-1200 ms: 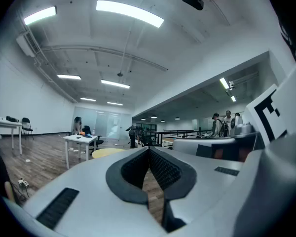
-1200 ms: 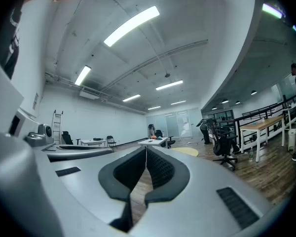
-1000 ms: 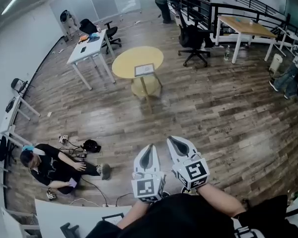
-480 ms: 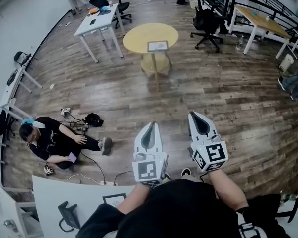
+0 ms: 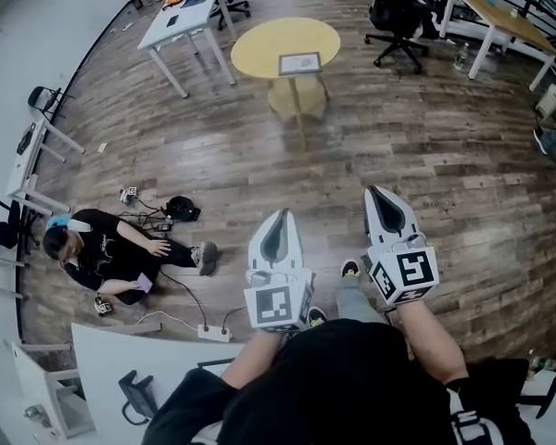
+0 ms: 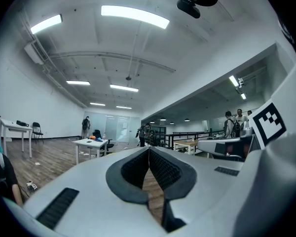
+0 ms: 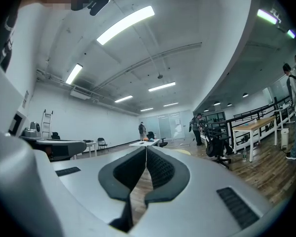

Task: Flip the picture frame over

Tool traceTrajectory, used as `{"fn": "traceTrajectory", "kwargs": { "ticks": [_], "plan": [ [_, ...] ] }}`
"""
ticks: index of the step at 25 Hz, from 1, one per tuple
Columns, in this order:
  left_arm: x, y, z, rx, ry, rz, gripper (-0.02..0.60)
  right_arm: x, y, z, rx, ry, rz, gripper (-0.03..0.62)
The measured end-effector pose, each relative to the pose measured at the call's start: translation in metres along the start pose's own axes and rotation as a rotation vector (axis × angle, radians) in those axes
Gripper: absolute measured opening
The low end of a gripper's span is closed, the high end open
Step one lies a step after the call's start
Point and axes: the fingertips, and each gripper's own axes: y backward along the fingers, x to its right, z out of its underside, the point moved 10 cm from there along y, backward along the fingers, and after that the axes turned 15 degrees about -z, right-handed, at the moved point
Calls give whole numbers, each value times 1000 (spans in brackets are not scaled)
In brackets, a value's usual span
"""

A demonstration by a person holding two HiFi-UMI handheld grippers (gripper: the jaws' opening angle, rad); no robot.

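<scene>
The head view looks steeply down from above the person's shoulders, wide-angled, over the wooden floor point(image 5: 426, 156). The left hand-held gripper point(image 5: 280, 215) and right hand-held gripper point(image 5: 380, 193) sit at lower centre, and the round yellow surface point(image 5: 259, 49) at top centre. Each gripper view sits close behind its own jaws and faces level across the room, with ceiling filling the upper frame. All three views share the white surface point(image 5: 181, 21). It lies mid-left in the left gripper view point(image 6: 91, 142) and at centre in the right gripper view point(image 7: 144, 143).
</scene>
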Motion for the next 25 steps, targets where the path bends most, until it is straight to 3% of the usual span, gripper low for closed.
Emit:
{"fn": "traceTrajectory", "kwargs": {
  "ticks": [12,18,25],
  "plan": [
    [72,-144,-5,4,-64,-2,23,157,-71,-12,72,-17,-38,20],
    [94,-182,3,-14,-87,10,23,200,-90,-6,77,-47,-40,20],
    [88,-229,1,-42,-94,-25,23,221,-135,4,49,-67,-64,20]
  ]
}}
